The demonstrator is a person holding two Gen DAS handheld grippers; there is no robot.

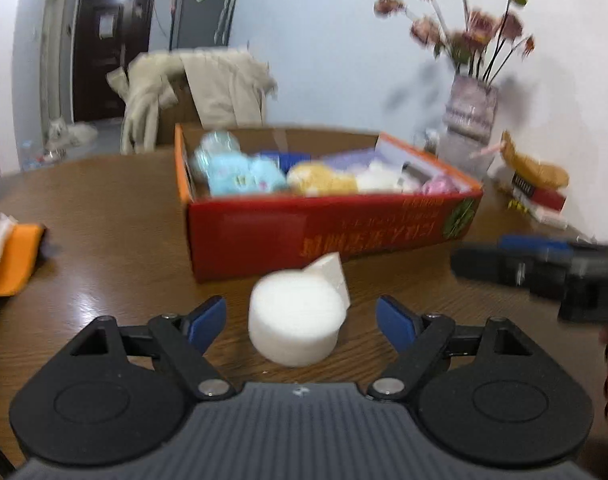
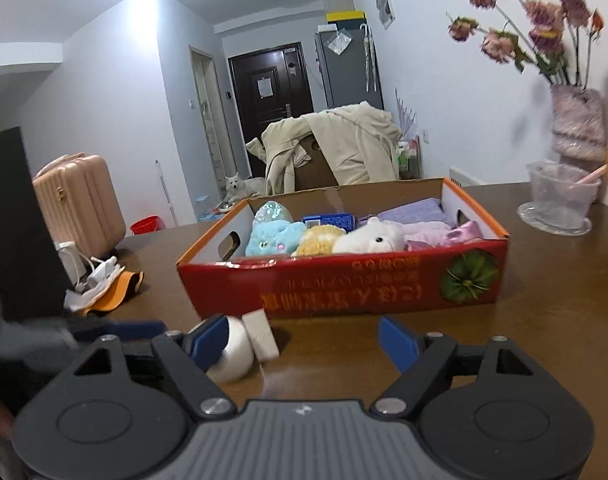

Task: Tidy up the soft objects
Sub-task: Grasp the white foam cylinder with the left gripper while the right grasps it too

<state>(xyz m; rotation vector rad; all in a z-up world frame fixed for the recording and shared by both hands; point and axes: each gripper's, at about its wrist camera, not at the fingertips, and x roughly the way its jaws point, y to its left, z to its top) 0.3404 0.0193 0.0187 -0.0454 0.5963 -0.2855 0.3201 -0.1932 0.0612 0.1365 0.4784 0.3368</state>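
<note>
I have the red cardboard box (image 2: 344, 280) standing toward the far middle of the desk (image 1: 103, 216), already packed with soft toys: a blue plush (image 2: 273, 238), a yellow one (image 2: 318, 240) and a white one (image 2: 370, 238). Still out on the desk, just beside the box's near wall, sits the white round roll (image 1: 293, 320), with a small white block (image 1: 332, 270) touching its far side.

I judge the roll light and squashy, probably paper or foam, so it should give under the pads rather than slip. I would take it across its curved sides, low and centred, with a gentle squeeze to avoid denting it.

My left gripper (image 1: 301, 320) points forward and somewhat down, its blue pads standing wide on either side of the roll without touching it. My right gripper (image 2: 304, 340) is also wide and holds nothing; it aims at the box's near wall, with the roll behind its left pad.
</note>
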